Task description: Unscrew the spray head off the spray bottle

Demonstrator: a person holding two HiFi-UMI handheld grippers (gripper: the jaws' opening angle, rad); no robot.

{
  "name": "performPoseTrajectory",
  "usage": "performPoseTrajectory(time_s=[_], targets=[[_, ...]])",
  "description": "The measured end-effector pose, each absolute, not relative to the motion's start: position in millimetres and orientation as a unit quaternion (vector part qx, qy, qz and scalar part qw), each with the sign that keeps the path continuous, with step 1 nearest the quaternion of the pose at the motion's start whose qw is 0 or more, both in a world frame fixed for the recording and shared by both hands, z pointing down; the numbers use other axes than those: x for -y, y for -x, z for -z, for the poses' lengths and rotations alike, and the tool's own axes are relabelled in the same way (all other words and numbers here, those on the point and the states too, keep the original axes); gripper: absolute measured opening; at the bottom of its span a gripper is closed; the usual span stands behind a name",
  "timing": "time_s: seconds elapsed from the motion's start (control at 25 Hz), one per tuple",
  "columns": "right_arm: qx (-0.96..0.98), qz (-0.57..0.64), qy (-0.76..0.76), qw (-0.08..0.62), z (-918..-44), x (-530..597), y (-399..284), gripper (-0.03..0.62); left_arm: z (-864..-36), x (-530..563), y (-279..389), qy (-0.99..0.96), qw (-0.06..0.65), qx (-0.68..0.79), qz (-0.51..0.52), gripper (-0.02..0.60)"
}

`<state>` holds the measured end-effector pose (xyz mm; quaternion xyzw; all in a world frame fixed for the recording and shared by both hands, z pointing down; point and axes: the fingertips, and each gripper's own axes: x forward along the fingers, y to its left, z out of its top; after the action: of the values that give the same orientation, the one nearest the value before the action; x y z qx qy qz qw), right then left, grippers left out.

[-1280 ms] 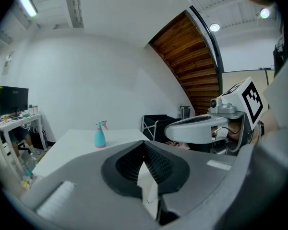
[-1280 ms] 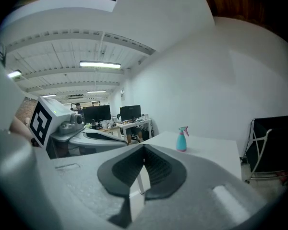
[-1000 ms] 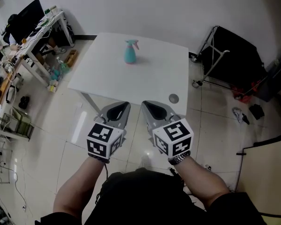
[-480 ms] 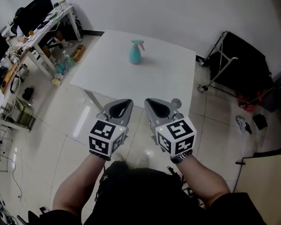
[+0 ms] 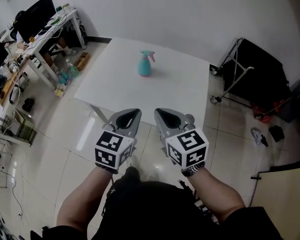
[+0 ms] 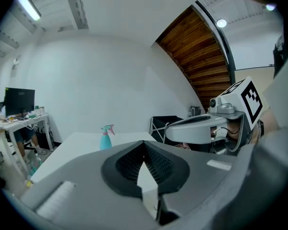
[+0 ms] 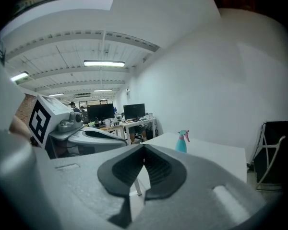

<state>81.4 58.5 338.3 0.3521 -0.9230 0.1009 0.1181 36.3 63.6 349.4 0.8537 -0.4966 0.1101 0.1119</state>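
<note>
A teal spray bottle [image 5: 145,64] with a teal and pink spray head stands upright near the far side of the white table [image 5: 175,91]. It also shows small and distant in the left gripper view as the spray bottle [image 6: 105,139] and in the right gripper view as the spray bottle [image 7: 182,143]. My left gripper [image 5: 135,111] and right gripper [image 5: 157,111] hang side by side over the floor, short of the table's near edge. Both are shut and hold nothing. In each gripper view the black pads meet at the tips.
A black rolling rack [image 5: 250,69] stands right of the table. Cluttered desks with monitors [image 5: 37,19] line the left wall, with boxes and cables on the tiled floor. A small grey round object [image 5: 188,117] shows by the table's near right corner, beside my right gripper.
Both grippers and my view have come closer to the table; its near edge is now just ahead of the fingertips. The bottle has not moved.
</note>
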Motion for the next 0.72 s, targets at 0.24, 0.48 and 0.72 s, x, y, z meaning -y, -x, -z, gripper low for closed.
performPoseTrajectory(time_s=[0.24,0.48,0.72], targets=[[0.92,-0.103,-0.357,0.125,-339.7,-33.6,-69.3,-0.009,-350.8,-36.6,-22.9,-0.856,0.11,0.493,-0.107,0.012],[0.915,-0.105,-0.366,0.136,-344.2,-4.9,-52.7,-0.009,-355.1,-7.7,-7.6,-0.863,0.118,0.48,-0.104,0.012],[0.907,-0.109,-0.378,0.148,-349.8,20.6,-36.2,-0.009,-362.1,19.7,9.6,-0.871,0.126,0.465,-0.102,0.012]])
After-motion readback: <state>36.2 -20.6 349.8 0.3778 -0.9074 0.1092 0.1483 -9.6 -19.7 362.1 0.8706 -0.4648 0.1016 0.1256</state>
